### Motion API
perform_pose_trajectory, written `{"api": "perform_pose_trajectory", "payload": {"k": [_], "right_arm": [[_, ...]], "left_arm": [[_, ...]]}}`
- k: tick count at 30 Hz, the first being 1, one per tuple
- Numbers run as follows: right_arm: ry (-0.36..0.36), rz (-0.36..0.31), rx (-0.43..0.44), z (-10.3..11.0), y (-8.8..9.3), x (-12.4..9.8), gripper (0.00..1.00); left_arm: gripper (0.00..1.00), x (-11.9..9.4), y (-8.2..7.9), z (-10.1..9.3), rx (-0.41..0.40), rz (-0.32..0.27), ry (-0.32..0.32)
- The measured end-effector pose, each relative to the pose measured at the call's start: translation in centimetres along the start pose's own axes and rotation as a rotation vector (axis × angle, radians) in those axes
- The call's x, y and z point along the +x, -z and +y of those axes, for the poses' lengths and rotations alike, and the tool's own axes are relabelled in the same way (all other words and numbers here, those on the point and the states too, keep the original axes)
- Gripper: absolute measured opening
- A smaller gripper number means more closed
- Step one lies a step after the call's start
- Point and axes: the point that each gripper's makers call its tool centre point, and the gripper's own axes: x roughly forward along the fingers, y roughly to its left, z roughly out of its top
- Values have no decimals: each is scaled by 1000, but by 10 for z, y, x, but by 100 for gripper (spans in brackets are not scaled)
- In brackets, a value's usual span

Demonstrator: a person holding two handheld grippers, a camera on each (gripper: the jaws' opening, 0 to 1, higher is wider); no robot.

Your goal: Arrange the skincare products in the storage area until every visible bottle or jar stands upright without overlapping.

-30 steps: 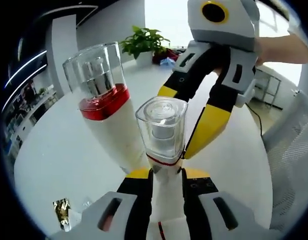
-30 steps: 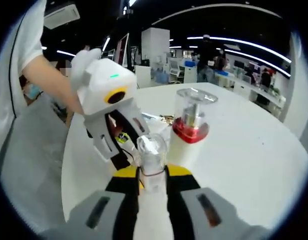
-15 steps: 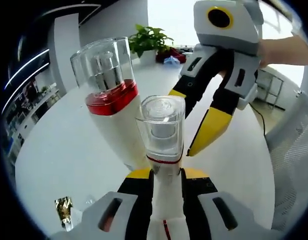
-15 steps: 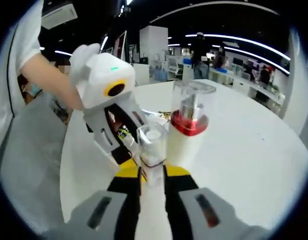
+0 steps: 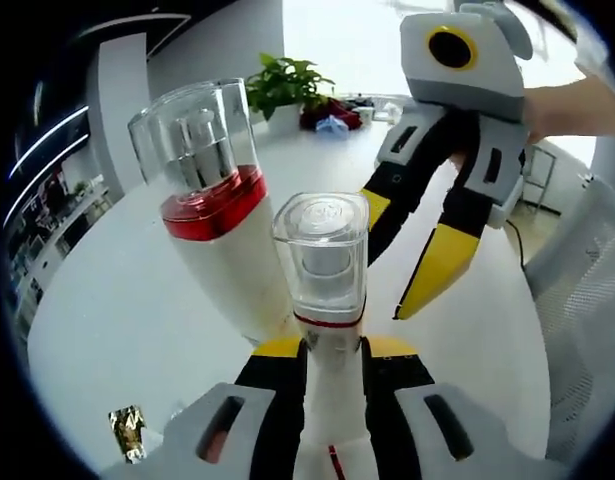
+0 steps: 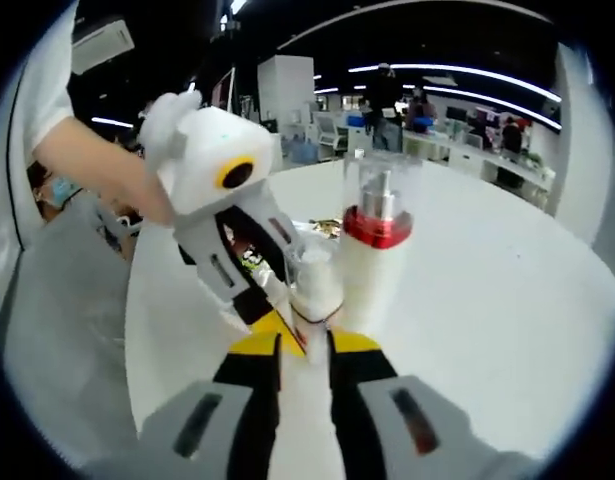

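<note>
Your left gripper (image 5: pixel 330 352) pinches the small white pump bottle with a square clear cap and a thin red band (image 5: pixel 325 290) at its body, just below the band. The bottle stands close to upright between the jaws, above the round white counter (image 5: pixel 117 330).

Your right gripper (image 5: pixel 407 262) is spread, with nothing between its jaws, just beside the small bottle's cap. In the right gripper view the small bottle stands in line with the right gripper's jaws; whether they touch it cannot be told.

The larger white pump bottle with a clear cylindrical cap and a wide red collar (image 5: pixel 212 215) stands on the counter, touching or nearly touching the small bottle.

Handling judgement:
- Treat both bottles as rigid, smooth plastic, light and likely slippery.
- Grip the opaque white body. The clear caps look thin, may crack, and may pull off.
- Both bottles look top-heavy and narrow. Set the small bottle down clear of the larger one.

A small gold foil item (image 5: pixel 127 422) lies on the counter, well apart.
</note>
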Motion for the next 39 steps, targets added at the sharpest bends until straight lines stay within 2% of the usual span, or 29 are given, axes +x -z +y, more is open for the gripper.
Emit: {"api": "perform_pose_trajectory", "payload": {"k": [7,16,27,39], "right_arm": [[18,2,32,3,5,-3,19],[32,0,55,12,5,-10,28],[62,-7,62,32,-1,-21,42],[74,-42,103,58,-5,-39,59]], "left_arm": [[20,-1,2,0,-1,8,5],[25,-13,8,-2,-26,33,-3],[37,-42,13,-12,-106,20,-39],[48,-80,23,-34,-212,16,-71]]}}
